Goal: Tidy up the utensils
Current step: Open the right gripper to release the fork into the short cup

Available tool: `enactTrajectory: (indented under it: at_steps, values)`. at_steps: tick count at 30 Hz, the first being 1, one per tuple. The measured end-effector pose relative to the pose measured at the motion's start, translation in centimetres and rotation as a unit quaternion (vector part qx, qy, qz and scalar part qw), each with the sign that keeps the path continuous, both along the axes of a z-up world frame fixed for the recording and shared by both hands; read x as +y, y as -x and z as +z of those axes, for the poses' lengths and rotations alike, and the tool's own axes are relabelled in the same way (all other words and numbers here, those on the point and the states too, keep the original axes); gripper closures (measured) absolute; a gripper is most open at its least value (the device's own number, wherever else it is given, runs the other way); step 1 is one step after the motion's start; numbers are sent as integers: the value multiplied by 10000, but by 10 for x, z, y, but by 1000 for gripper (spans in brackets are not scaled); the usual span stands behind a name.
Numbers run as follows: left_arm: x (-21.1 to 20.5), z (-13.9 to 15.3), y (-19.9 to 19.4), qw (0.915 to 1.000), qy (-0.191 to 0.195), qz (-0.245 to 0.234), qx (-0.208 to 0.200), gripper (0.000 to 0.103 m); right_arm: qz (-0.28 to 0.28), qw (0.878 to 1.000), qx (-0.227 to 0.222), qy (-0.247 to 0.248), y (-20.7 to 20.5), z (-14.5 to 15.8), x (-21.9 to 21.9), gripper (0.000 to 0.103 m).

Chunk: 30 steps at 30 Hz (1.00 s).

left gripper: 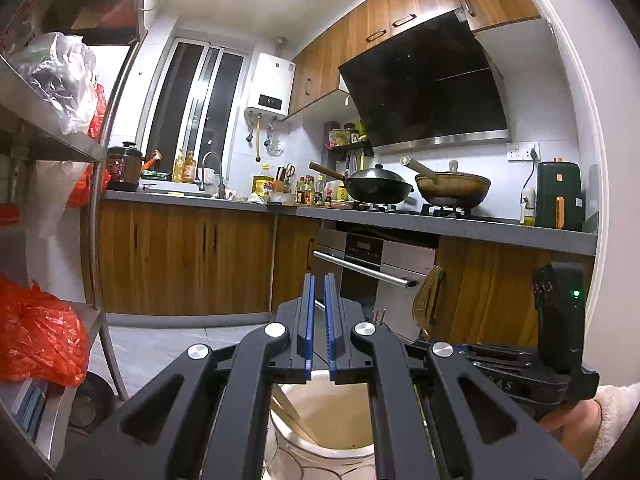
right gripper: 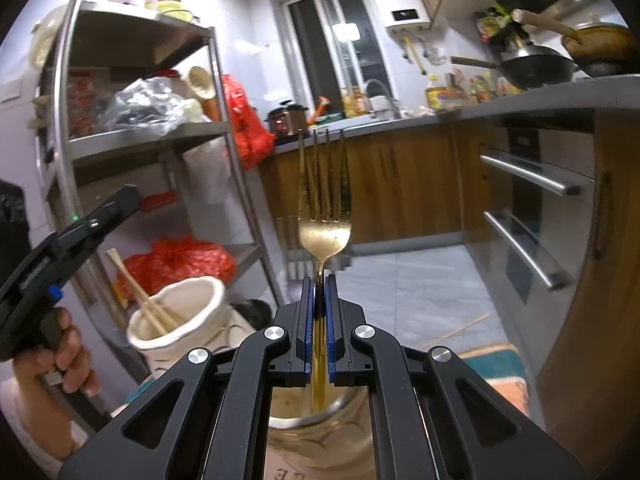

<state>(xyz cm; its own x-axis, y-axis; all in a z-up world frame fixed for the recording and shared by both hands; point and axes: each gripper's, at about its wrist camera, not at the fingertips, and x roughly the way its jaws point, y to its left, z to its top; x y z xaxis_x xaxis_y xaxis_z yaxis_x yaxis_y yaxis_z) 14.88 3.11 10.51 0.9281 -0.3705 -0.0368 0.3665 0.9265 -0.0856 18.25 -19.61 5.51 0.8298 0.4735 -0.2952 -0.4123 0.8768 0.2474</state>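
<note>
My right gripper point(right gripper: 319, 280) is shut on the neck of a golden fork point(right gripper: 324, 236), whose tines stand upright. The fork's handle runs down between the pads, over a glass jar point(right gripper: 320, 436) below; whether it reaches inside is hidden. To the left stands a white ceramic holder point(right gripper: 192, 300) with wooden chopsticks point(right gripper: 140, 300) in it. My left gripper point(left gripper: 319, 280) is shut with nothing between its blue pads and hovers level above that holder point(left gripper: 332, 420). In the right wrist view the left gripper's black body point(right gripper: 52, 256) shows at the far left, held by a hand.
A steel shelf rack point(right gripper: 228, 128) with red bags stands at the left. Wooden cabinets and an oven with bar handles point(right gripper: 524, 172) line the right. The grey counter point(left gripper: 440, 224) carries two woks, bottles and a green appliance. A loose chopstick point(right gripper: 464, 326) lies on the tiled floor.
</note>
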Motion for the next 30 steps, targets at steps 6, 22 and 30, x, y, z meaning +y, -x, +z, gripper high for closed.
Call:
enactTrajectory:
  at_steps: [6,22,30]
  values:
    - [-2,1,5,9999,-110,34,40,98,-175,9996,172,-162,-3,-1,-12,89]
    - [5,-7,68,9978,-312,444,389,43,-252,9990,175,-340,75,8,-40,30]
    - [4,-35,107,9946,-306,527,840,19,-333,9990,293,-80,121,-5,-50,17]
